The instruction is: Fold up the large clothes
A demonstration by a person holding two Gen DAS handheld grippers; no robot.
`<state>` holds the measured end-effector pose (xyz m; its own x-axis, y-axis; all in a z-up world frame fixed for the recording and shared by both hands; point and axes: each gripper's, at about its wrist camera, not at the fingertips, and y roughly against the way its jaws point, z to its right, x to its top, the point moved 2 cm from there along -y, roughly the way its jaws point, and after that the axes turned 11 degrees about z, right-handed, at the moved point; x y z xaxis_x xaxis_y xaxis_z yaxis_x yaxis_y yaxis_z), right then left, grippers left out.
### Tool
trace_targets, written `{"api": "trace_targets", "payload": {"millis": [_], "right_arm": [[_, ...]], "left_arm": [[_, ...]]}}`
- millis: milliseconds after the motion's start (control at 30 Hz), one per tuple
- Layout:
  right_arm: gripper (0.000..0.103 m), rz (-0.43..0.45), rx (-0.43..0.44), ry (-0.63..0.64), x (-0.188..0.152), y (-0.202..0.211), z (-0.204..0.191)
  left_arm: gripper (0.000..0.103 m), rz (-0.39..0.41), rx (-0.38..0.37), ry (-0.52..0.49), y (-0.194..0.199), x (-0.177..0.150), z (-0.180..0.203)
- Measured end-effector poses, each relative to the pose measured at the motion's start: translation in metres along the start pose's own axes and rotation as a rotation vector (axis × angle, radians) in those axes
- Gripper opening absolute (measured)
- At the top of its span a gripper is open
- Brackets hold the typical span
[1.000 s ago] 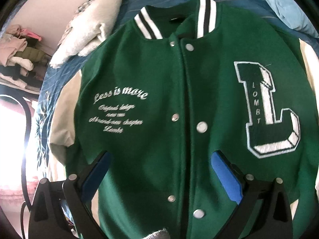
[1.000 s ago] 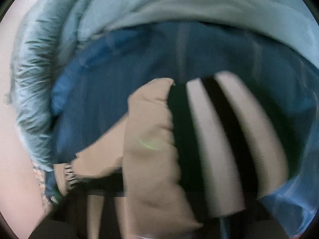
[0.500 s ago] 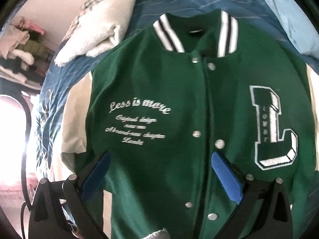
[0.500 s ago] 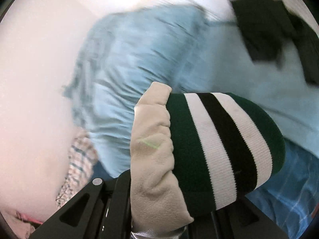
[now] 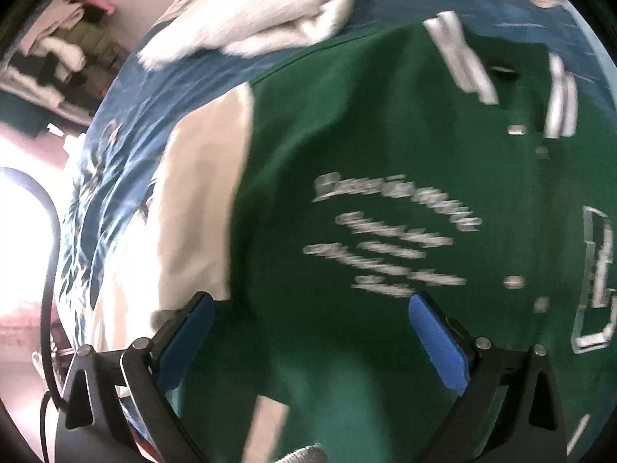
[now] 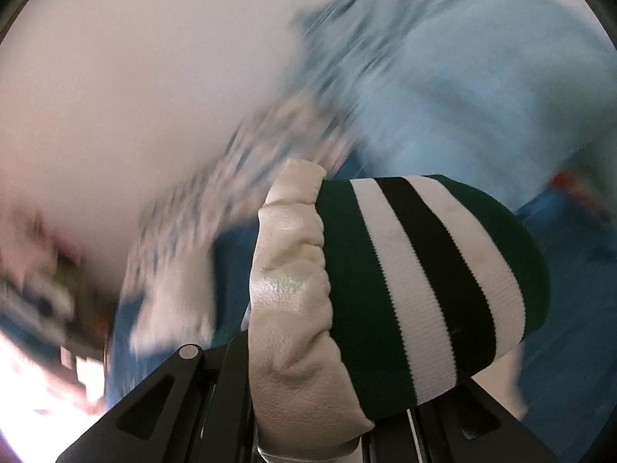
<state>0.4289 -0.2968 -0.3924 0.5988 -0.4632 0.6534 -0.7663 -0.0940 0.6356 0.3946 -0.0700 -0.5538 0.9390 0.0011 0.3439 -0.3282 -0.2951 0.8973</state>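
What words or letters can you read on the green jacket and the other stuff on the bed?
White script on the green jacket chest: several lines, all too blurred to read.
Big outlined patch at the jacket's edge: cut off and blurred, can't be read.
Striped cuff in the right gripper: no writing.
Blue bedsheet: no writing.

I see the varsity jacket as matt green woollen-looking cloth with a paler cream sleeve beside it, small shiny metal snaps, and white stitched lettering too blurred to read. In my right wrist view the sleeve end looks like grained, faintly glossy cream leather, and its cuff is fine ribbed knit in green, white and black. My left gripper has matt black plastic arms with smooth blue pads, and the bedsheet beyond the jacket is soft blue cloth under a fluffy white blanket.
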Motion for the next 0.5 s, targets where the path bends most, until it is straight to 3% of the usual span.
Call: {"api": "trace_targets", "payload": {"millis": [133,267,333,400,433,467,500], "right_arm": [[0.008,-0.251,0.032,0.106,-0.106,-0.088,-0.058],[0.012,-0.459,0.012,0.190,-0.185,-0.143,-0.077],[0.012,-0.552,0.044,0.179,-0.202,-0.159,-0.085],[0.015,-0.584,0.097,0.160,-0.201,-0.156,-0.092],[0.029,-0.585,0.162,0.127,-0.198,-0.146,-0.095],[0.049,-0.576,0.215,0.103,-0.194,-0.135,-0.094],[0.057,-0.566,0.266,0.084,-0.188,-0.125,-0.095]], "left_arm": [[0.103,-0.016,0.036,0.018,-0.022,-0.013,-0.039],[0.103,-0.021,0.048,0.036,-0.028,-0.024,-0.068],[0.103,-0.025,0.040,0.053,-0.027,-0.028,-0.080],[0.103,-0.027,0.029,0.082,-0.020,-0.033,-0.094],[0.103,-0.026,0.023,0.101,-0.015,-0.036,-0.101],[0.103,-0.029,0.025,0.133,-0.007,-0.041,-0.114],[0.103,-0.032,0.023,0.153,-0.002,-0.045,-0.123]]}}
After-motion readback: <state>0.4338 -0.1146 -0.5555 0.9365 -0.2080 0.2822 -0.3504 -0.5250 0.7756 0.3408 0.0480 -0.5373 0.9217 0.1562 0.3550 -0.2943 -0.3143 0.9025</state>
